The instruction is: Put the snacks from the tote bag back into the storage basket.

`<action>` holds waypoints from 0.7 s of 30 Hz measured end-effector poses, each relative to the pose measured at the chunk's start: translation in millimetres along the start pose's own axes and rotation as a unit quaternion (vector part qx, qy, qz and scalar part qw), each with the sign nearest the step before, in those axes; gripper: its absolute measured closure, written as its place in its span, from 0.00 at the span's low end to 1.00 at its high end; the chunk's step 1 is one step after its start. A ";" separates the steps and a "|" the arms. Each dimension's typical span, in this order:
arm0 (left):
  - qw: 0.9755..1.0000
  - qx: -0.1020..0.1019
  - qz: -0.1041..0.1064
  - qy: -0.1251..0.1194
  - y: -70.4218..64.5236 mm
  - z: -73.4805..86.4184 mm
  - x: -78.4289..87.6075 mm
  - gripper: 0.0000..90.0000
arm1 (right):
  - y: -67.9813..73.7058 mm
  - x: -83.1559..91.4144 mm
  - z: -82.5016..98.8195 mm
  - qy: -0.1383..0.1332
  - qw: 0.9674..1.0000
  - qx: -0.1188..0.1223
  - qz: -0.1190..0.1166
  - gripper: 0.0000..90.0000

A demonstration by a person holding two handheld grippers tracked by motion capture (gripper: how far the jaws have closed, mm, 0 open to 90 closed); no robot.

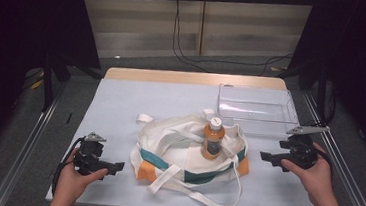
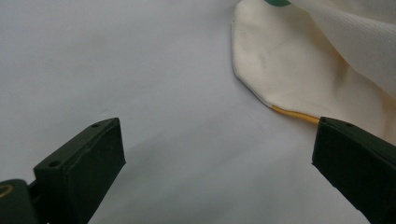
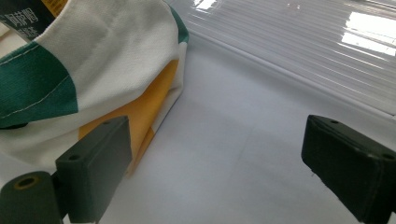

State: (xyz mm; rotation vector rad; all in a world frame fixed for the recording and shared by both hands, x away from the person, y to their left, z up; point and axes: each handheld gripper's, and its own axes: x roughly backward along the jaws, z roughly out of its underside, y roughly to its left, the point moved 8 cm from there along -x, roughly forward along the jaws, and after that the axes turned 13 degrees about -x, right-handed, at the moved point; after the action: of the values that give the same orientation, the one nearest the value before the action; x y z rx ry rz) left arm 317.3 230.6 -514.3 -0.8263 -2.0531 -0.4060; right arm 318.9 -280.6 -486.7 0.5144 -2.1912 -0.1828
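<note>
You are at the start of the approach: both grippers sit low on the bench [image 1: 121, 97], one on either side of the tote bag [image 1: 189, 156], and neither touches it. Your left gripper [image 1: 115, 166] rests near the left, its jaws spread wide with nothing between them; in the left gripper view the bag's cream corner [image 2: 299, 65] lies just ahead and to the right of the jaws. Your right gripper [image 1: 265, 157] is on the right, jaws likewise wide apart and empty, pointed at the bag's orange-and-green end [image 3: 140, 107].

The bag lies slumped in the middle of the bench, cream canvas with a green band and orange corners, its mouth loose and its long straps [image 1: 203, 195] trailing toward you. An orange bottle [image 1: 213, 138] with a white cap stands upright inside the open mouth. A clear plastic bin [image 1: 255, 109] stands at the far right, just behind your right gripper.

The next move is probably to reach for the bottle or the bag's rim. The cloth is limp and will fold under a pinch, so steady one side before you lift, and mind the bottle, which could tip.
</note>
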 end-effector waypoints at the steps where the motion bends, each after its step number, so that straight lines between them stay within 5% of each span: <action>1: 1.000 0.000 0.001 0.001 -0.8 0.5 -0.6 0.03 | 0.9 0.5 -0.7 0.001 1.000 -0.002 0.002 0.09; 12: 1.000 -0.019 0.010 0.010 -5.1 -0.5 1.2 0.03 | 12.6 -2.3 -6.1 0.023 1.000 0.005 -0.003 0.10; 14: 1.000 -0.003 0.005 0.001 -8.6 -4.0 -0.4 0.03 | 13.3 -3.1 -5.5 0.039 0.999 0.008 -0.001 0.10; 18: 0.999 -0.036 0.025 0.021 -14.6 -3.2 -2.1 0.03 | 16.1 2.7 -8.7 0.088 0.995 0.039 0.010 0.09; 21: 0.999 -0.030 0.030 0.010 -12.8 -2.8 0.9 0.03 | 18.0 5.6 -11.7 0.105 0.993 0.044 0.015 0.09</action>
State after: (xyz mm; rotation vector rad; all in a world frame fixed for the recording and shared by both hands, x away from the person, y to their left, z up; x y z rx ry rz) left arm 309.9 220.1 -511.7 -0.9129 -2.0009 -0.4434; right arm 319.6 -266.1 -469.8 0.5240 -2.0075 -0.0142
